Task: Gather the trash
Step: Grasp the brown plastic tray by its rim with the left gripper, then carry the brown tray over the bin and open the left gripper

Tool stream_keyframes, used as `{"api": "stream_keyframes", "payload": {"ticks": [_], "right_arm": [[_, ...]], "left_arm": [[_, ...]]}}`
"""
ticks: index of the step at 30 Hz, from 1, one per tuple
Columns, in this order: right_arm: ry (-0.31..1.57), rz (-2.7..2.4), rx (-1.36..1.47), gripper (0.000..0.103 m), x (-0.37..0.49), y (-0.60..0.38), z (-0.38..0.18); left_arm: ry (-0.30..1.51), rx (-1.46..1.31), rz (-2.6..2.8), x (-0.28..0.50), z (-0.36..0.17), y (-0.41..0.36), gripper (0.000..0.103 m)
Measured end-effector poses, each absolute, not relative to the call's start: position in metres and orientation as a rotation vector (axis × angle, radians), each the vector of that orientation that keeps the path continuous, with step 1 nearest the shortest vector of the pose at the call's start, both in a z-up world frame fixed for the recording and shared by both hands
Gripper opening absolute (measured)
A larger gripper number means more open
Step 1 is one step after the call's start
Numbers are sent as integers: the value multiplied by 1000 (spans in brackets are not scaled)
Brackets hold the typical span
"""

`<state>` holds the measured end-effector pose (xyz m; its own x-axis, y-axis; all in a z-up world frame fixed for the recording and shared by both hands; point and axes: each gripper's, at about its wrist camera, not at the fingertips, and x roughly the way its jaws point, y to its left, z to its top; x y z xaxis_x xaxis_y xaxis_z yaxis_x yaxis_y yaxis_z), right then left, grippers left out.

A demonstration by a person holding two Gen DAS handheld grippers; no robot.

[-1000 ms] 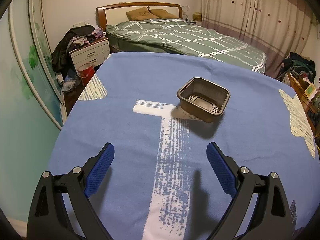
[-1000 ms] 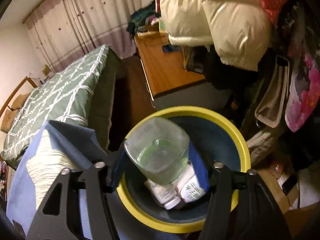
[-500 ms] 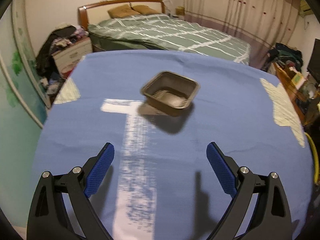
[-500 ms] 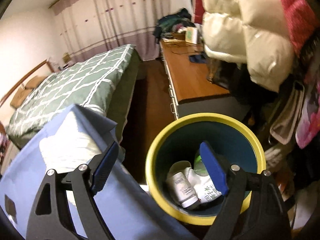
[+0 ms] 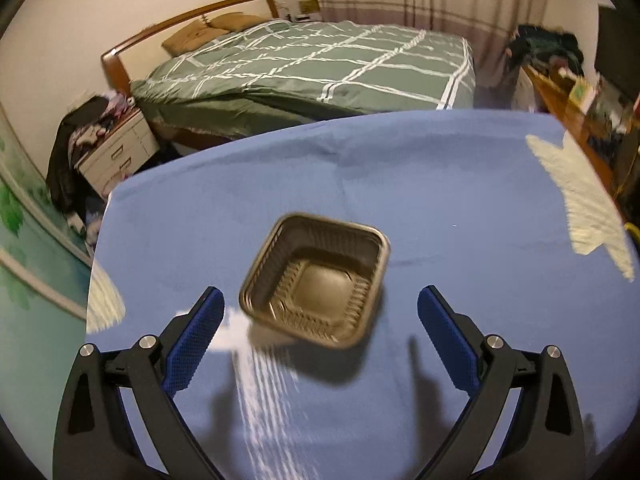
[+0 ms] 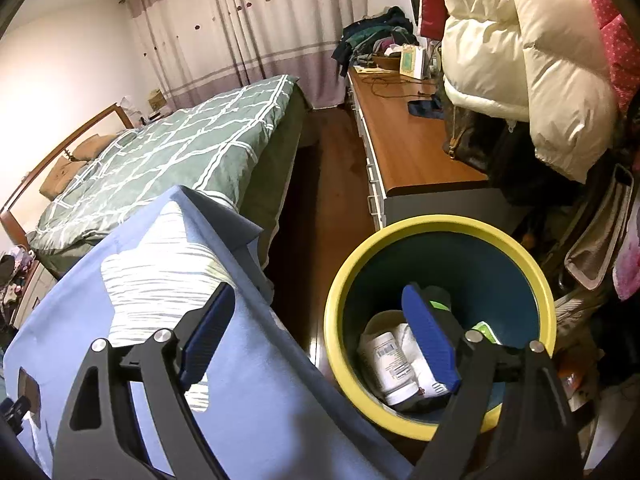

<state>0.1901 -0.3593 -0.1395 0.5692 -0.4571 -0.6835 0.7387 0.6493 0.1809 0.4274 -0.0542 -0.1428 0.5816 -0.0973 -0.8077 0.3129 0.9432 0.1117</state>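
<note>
Warm, dim indoor light; the black plastic tray (image 5: 316, 280) is motion-blurred, its soft shadow falling toward the camera; fisheye bends edges.

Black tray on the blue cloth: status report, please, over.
Left gripper open, jaws just widened, black tray ahead, untouched. Right gripper open, empty, by bin. Nothing in the way.

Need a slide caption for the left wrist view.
Open left gripper lined up on an empty black tray on the blue tablecloth.
</note>
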Motion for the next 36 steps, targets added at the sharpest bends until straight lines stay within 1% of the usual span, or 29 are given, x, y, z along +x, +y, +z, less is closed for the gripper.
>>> {"api": "stream_keyframes", "payload": {"ticks": [11, 13, 15, 21, 27, 31, 36], "right_arm": [[667, -701, 495, 81, 194, -357, -142], [668, -695, 499, 81, 195, -357, -142], [664, -688, 503, 81, 194, -357, -141], [642, -655, 504, 81, 190, -354, -135], [668, -557, 448, 81, 175, -347, -124], [662, -537, 415, 81, 144, -345, -121], [638, -562, 398, 81, 96, -357, -115]], "left_arm": [[938, 295, -302, 472, -162, -51, 95], [939, 291, -323, 474, -163, -51, 87], [956, 254, -359, 476, -162, -49, 71], [965, 239, -381, 464, -159, -60, 69], [932, 242, -440, 418, -135, -97, 69], [913, 250, -508, 389, -120, -140, 69], [912, 248, -638, 345, -111, -213, 69]]}}
